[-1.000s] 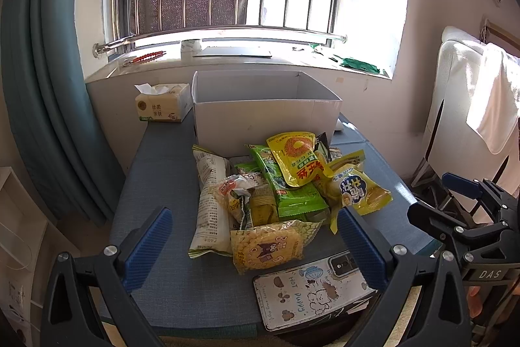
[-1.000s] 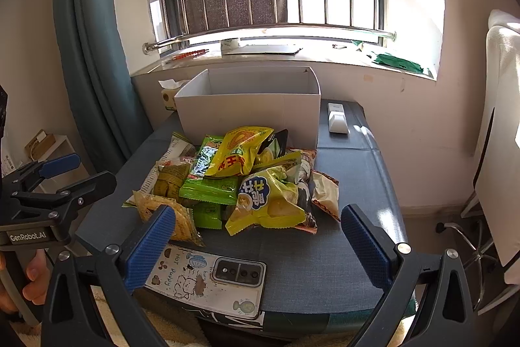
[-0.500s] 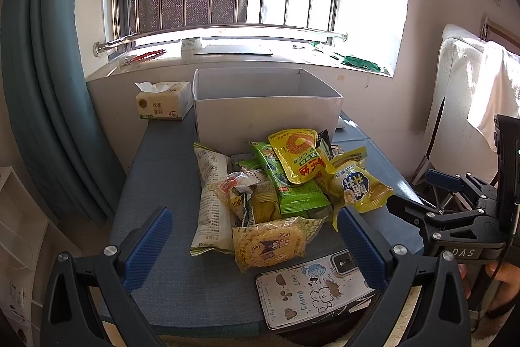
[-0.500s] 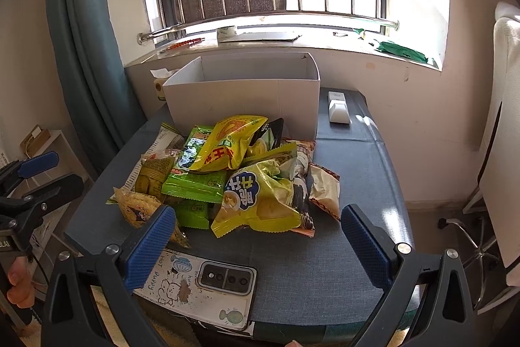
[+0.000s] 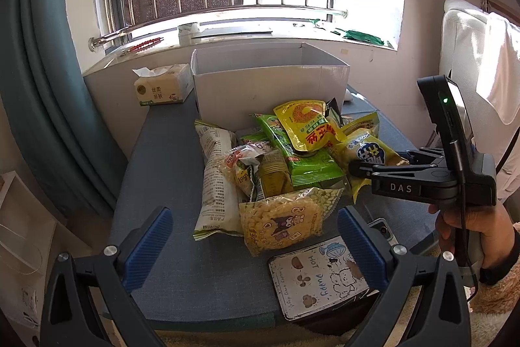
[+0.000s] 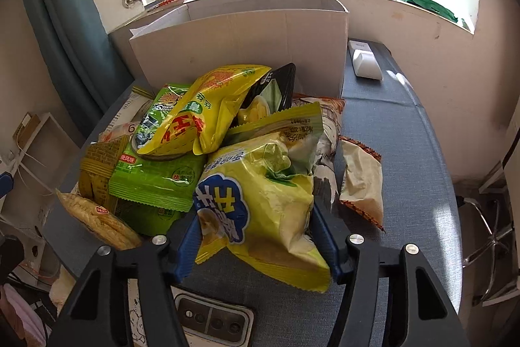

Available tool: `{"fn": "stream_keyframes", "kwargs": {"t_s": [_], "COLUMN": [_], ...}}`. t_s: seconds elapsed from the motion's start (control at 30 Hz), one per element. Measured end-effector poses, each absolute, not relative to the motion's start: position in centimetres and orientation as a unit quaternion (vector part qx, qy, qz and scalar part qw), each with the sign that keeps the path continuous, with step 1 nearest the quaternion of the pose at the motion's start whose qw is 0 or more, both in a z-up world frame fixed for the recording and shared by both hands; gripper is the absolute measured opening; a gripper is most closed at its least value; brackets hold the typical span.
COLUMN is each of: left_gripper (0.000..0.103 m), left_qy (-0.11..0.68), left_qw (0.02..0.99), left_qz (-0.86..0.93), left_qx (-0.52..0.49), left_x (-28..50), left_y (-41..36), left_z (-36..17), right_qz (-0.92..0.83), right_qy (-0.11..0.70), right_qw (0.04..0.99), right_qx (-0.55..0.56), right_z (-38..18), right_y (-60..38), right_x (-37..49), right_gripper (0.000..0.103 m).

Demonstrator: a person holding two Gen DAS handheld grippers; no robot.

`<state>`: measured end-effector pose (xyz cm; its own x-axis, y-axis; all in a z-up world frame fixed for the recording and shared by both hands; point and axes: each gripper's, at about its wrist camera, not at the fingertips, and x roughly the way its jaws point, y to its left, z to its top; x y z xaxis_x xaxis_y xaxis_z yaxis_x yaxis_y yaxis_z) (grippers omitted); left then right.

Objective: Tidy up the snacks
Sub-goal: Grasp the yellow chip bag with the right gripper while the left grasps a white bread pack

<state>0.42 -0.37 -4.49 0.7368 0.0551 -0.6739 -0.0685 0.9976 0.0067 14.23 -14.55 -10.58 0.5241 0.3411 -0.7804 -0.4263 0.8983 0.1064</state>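
While left tongs (image 5: 253, 236) hover spread wide, right tongs (image 6: 256, 244) level, clamping yellow chip bag (image 6: 260, 200).

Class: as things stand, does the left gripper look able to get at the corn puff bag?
Probably yes. The left gripper is open, and the corn puff bag lies right ahead at the pile's near edge with nothing over it.

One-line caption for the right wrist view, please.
Right gripper closing around a yellow chip bag at the front of the snack pile, white box behind.

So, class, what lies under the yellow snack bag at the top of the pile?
The yellow snack bag rests on a green packet and partly on a black tray. Whatever lies deeper is covered.
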Motion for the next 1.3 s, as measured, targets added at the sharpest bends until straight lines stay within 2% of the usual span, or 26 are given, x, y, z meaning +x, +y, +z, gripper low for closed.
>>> {"fn": "stream_keyframes", "kwargs": {"t_s": [0.3,0.57,0.7,0.77,0.83,0.87,0.93,1.03,1.3], "left_gripper": [0.103,0.103,0.103,0.098,0.081,0.076,0.044,0.029,0.017], "left_qy": [0.380,0.364,0.384,0.399,0.405,0.407,0.407,0.400,0.383], "left_qw": [0.925,0.927,0.912,0.904,0.899,0.898,0.897,0.898,0.902], "left_qz": [-0.001,-0.047,-0.083,-0.087,-0.098,-0.100,-0.115,-0.130,-0.151], "left_qx": [-0.015,0.084,0.117,0.127,0.133,0.135,0.130,0.132,0.130], "left_x": [1.2,3.6,5.7,6.2,6.1,5.9,5.1,3.6,1.9], "left_y": [0.1,-0.6,-0.5,-0.6,-0.8,-0.9,-1.1,-1.6,-2.4], "left_z": [-6.8,-8.3,-9.4,-10.0,-10.4,-10.5,-10.7,-11.0,-10.5], "right_qz": [0.235,0.246,0.251,0.251,0.253,0.255,0.257,0.263,0.272], "right_qy": [0.408,0.391,0.394,0.393,0.390,0.389,0.389,0.389,0.395], "right_qw": [0.882,0.885,0.882,0.883,0.884,0.884,0.883,0.881,0.877], "right_qx": [0.029,0.063,0.062,0.057,0.056,0.057,0.057,0.053,0.039], "right_z": [-6.8,-5.4,-5.6,-5.6,-5.5,-5.4,-5.4,-5.4,-5.8], "right_y": [-18.9,-21.0,-21.2,-21.2,-21.2,-21.2,-21.1,-20.9,-19.9], "right_x": [12.0,9.6,9.2,9.1,8.8,8.7,8.5,8.2,7.9], "right_gripper": [0.059,0.059,0.059,0.059,0.059,0.059,0.059,0.059,0.059]}}
